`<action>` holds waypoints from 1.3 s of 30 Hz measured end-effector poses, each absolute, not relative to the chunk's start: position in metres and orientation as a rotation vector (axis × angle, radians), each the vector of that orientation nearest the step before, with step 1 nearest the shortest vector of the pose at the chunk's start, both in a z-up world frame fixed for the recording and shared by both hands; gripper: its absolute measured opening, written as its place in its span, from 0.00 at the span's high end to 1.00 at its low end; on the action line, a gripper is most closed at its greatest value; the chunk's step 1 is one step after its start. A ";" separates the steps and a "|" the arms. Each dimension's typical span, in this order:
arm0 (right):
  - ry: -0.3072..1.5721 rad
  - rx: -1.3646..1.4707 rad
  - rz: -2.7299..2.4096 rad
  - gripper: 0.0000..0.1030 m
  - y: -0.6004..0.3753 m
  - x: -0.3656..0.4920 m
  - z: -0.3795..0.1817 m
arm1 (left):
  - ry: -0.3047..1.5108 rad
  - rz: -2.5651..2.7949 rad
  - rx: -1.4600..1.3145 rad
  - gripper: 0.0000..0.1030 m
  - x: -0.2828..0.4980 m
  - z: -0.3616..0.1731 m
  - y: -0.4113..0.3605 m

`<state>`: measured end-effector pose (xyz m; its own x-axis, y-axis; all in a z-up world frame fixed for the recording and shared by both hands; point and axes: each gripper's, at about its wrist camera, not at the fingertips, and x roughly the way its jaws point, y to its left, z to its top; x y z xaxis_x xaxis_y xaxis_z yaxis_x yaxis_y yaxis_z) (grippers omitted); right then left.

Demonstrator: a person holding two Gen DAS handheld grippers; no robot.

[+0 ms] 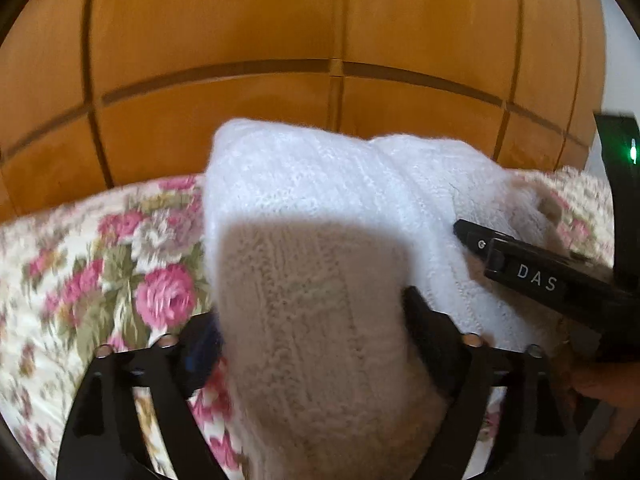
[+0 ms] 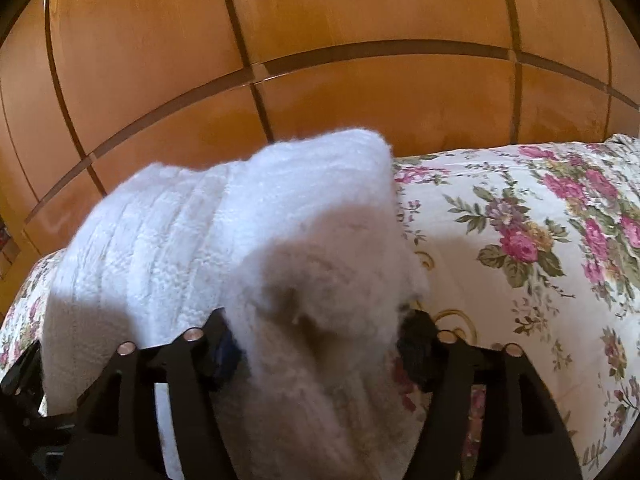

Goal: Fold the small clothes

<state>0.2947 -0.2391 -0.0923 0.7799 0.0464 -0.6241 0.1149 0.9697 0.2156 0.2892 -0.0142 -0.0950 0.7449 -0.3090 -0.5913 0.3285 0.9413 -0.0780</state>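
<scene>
Clearly both claws, left (image 1: 312, 320) and right (image 2: 316, 332), pinch the bunched fluffy white knit (image 1: 320, 184).

Left gripper (image 1: 316, 320): black angular fingers, copper-coloured pins, blue pad. Right gripper (image 2: 320, 328): matching black; seen from the left wrist it bore white "DAS" lettering and a green light.

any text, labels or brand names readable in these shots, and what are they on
"DAS" in white letters on the black finger of the right gripper, seen in the left wrist view beside the white knit garment.
No other text shows in either view; the floral bedspread carries only a pattern.
</scene>
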 end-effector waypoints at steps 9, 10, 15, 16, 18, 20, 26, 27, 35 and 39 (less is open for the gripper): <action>0.583 0.308 -0.162 0.20 -0.257 0.257 -0.084 | 0.627 -0.251 -0.177 0.09 0.279 -0.099 0.027; 0.626 0.309 -0.179 0.20 -0.258 0.263 -0.089 | 0.674 -0.256 -0.171 0.09 0.287 -0.103 0.025; 0.697 0.288 -0.240 0.16 -0.259 0.274 -0.100 | 0.710 -0.252 -0.142 0.04 0.290 -0.108 0.018; 0.691 0.279 -0.246 0.16 -0.258 0.271 -0.099 | 0.707 -0.249 -0.143 0.04 0.290 -0.108 0.019; 0.655 0.266 -0.248 0.15 -0.256 0.264 -0.096 | 0.686 -0.234 -0.135 0.04 0.280 -0.105 0.019; 0.607 0.258 -0.249 0.12 -0.253 0.256 -0.088 | 0.659 -0.193 -0.084 0.04 0.267 -0.101 0.014; 0.431 0.218 -0.231 0.02 -0.239 0.212 -0.066 | 0.518 -0.073 0.070 0.04 0.224 -0.085 -0.003; 0.392 0.207 -0.230 0.02 -0.235 0.202 -0.061 | 0.499 -0.064 0.079 0.04 0.218 -0.083 -0.004; 0.310 0.226 -0.264 0.02 -0.230 0.156 -0.050 | 0.445 -0.050 0.038 0.04 0.184 -0.069 0.009; 0.297 0.259 -0.258 0.02 -0.233 0.135 -0.050 | 0.474 -0.018 0.017 0.04 0.171 -0.068 0.015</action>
